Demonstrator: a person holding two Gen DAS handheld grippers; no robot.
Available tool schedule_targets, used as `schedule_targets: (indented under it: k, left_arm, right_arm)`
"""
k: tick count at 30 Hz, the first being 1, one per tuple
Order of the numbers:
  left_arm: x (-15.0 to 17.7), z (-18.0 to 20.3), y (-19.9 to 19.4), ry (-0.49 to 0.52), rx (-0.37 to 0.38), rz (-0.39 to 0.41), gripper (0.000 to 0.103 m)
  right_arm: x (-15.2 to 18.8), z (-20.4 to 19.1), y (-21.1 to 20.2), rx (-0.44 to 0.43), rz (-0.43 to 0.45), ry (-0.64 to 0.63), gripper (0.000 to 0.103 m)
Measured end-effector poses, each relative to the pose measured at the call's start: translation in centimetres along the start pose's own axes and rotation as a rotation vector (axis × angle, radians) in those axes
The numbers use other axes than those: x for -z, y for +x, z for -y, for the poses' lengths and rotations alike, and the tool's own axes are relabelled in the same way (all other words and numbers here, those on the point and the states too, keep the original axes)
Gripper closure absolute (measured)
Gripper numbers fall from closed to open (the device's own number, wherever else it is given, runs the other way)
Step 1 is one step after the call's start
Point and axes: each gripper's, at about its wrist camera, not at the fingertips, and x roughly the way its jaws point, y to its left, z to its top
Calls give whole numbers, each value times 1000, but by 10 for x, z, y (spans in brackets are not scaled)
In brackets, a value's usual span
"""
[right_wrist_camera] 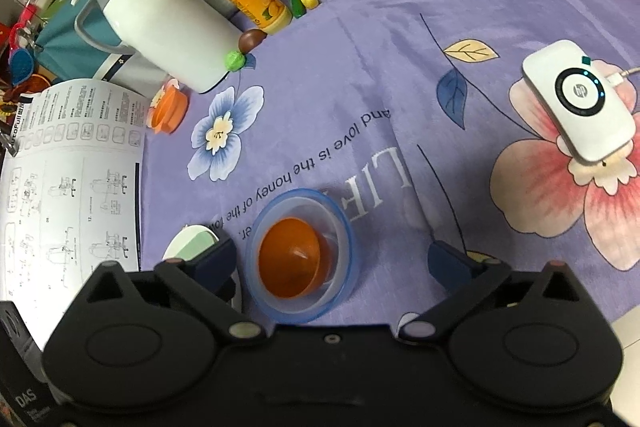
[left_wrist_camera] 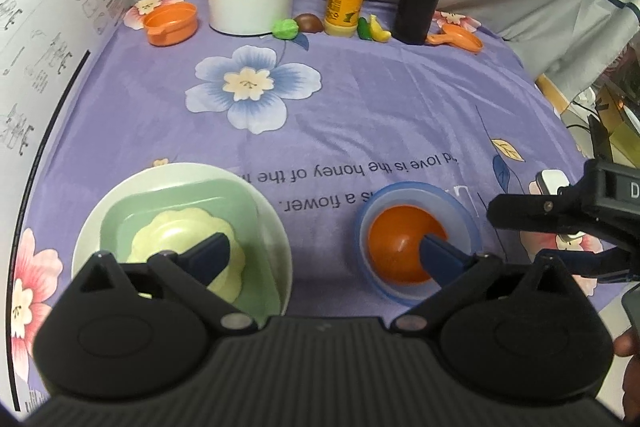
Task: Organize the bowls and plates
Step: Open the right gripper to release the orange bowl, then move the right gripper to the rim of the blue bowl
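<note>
While the left gripper (left_wrist_camera: 324, 251) and right gripper (right_wrist_camera: 336, 259) are gaping wide and empty, the orange bowl (right_wrist_camera: 290, 259) is sitting upright, mouth up, inside the blue bowl (right_wrist_camera: 344, 223).

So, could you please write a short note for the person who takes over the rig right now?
Left gripper: open, holds nothing, above the near edge of the cloth.
Right gripper: open, holds nothing, just right of the bowls.
Plates: yellow scalloped dish in green square plate on white round plate, near left.
Bowls: orange bowl sits inside clear blue-rimmed bowl.
Both stacks look done. Left: perhaps the orange toy pot and orange toy pan at the back.
</note>
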Motion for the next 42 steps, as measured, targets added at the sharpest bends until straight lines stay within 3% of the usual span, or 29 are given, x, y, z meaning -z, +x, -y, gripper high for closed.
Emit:
schedule_targets:
  k: [17, 28, 36, 39, 42]
  left_arm:
    - [27, -23, -6, -46, 45, 17, 0]
    - [21, -7, 11, 3, 77, -1, 0]
    - [18, -8, 19, 9, 45, 1, 0]
    - [16, -12, 20, -17, 38, 14, 3]
    - [13, -11, 20, -15, 50, 24, 13]
  right_arm:
    - [18, -3, -5, 75, -16, -38, 0]
    - [20, -8, 2, 98, -17, -60, 0]
    - [13, -2, 15, 100, -43, -28, 0]
    - [11, 0, 19, 99, -45, -28, 0]
    - [8, 2, 20, 106, -29, -33, 0]
